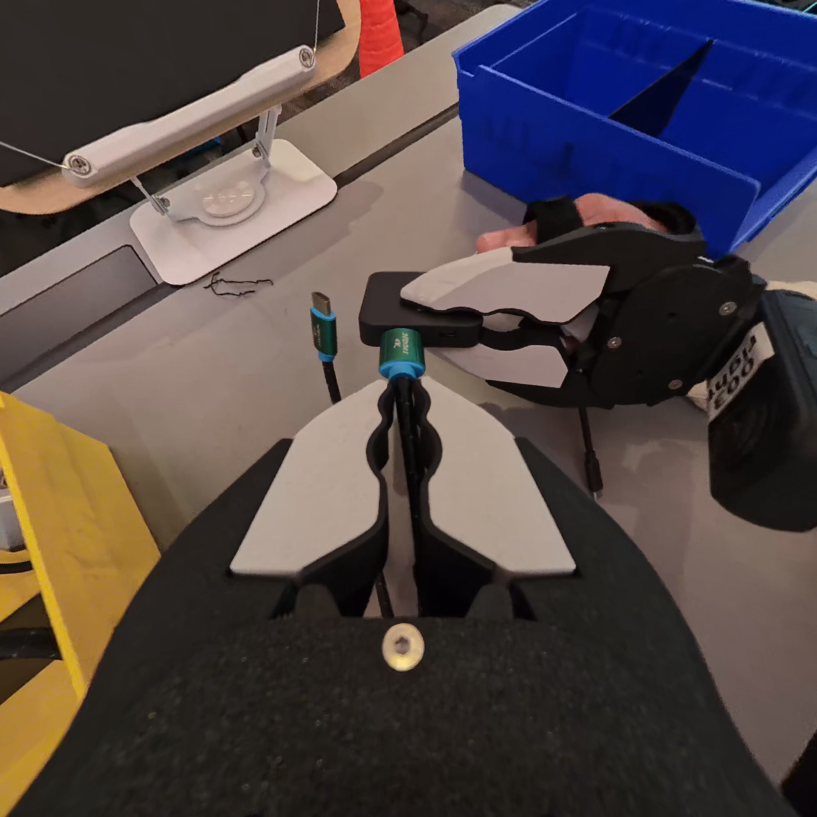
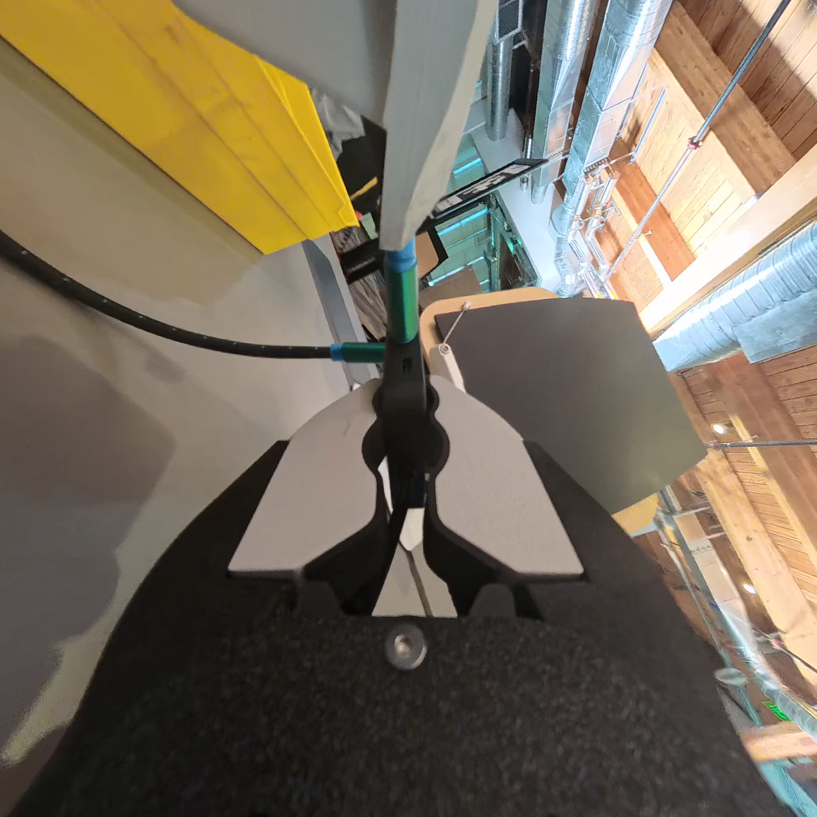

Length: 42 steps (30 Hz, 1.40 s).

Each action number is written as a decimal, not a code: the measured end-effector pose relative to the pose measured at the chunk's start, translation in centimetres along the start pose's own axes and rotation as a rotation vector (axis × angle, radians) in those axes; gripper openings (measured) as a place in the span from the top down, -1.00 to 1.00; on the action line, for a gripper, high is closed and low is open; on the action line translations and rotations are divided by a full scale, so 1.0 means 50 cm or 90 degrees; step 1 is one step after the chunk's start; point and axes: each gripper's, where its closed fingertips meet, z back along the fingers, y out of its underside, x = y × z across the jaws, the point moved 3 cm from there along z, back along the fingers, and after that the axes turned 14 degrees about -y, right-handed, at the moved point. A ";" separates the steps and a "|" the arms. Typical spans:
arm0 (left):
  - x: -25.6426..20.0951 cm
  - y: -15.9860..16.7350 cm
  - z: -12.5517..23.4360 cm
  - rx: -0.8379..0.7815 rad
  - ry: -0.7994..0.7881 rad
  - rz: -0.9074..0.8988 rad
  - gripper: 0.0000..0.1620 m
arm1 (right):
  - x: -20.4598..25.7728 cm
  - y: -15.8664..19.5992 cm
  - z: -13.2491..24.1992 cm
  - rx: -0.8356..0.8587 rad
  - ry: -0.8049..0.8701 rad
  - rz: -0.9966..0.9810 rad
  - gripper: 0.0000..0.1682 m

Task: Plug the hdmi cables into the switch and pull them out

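Switch [image 1: 398, 305], a small black box, is sitting at the centre of a grey table [image 1: 221, 398], and every place below is given from it. Right gripper [image 1: 442, 327] is reaching in from the right of the switch, turned on its side, with one white finger [image 1: 464, 287] lying over the top of the box and the other under it, clamped shut on it; this is probably steadying the box against a push or pull. In the right wrist view the same gripper [image 2: 404, 398] is showing the switch [image 2: 404, 376] edge-on between its pads.

One green plug [image 1: 400, 351] is sitting in the near face of the switch, seemingly fully seated. Its black cable [image 1: 404, 424] is running back toward the camera, and the left gripper [image 1: 402, 393] is closed around that cable just behind the plug's blue collar (a grip on the cord, not on the metal shell), which suggests either a finished push or the start of a pull.

A second plug [image 1: 323, 320] is lying loose on the table just left of the switch, not touching it and pointing away from the camera. Beyond the switch to the right is a blue bin [image 1: 574, 146]; to the far left, a white stand [image 1: 230, 212]; near left, a yellow bin [image 1: 53, 508].
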 end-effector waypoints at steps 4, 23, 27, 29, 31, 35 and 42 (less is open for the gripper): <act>-0.006 -0.005 0.078 -0.058 0.022 0.059 0.58 | -0.009 0.028 -0.003 0.000 -0.019 -0.063 0.84; -0.063 0.242 0.220 -0.077 0.120 0.138 0.63 | -0.558 0.314 0.378 0.625 -0.050 -0.034 0.84; -0.074 0.241 0.213 -0.064 0.161 0.163 0.63 | -0.487 0.505 0.384 0.845 -0.297 -0.082 0.84; -0.080 0.242 0.209 -0.053 0.176 0.168 0.63 | -0.420 0.567 0.371 0.914 -0.423 -0.145 0.84; -0.083 0.245 0.204 -0.041 0.178 0.170 0.63 | -0.354 0.605 0.354 0.971 -0.516 -0.244 0.84; -0.082 0.250 0.201 -0.033 0.167 0.160 0.64 | -0.234 0.646 0.312 1.011 -0.643 -0.545 0.83; -0.067 0.263 0.207 -0.026 0.154 0.170 0.65 | -0.133 0.707 0.279 0.990 -0.631 -0.809 0.78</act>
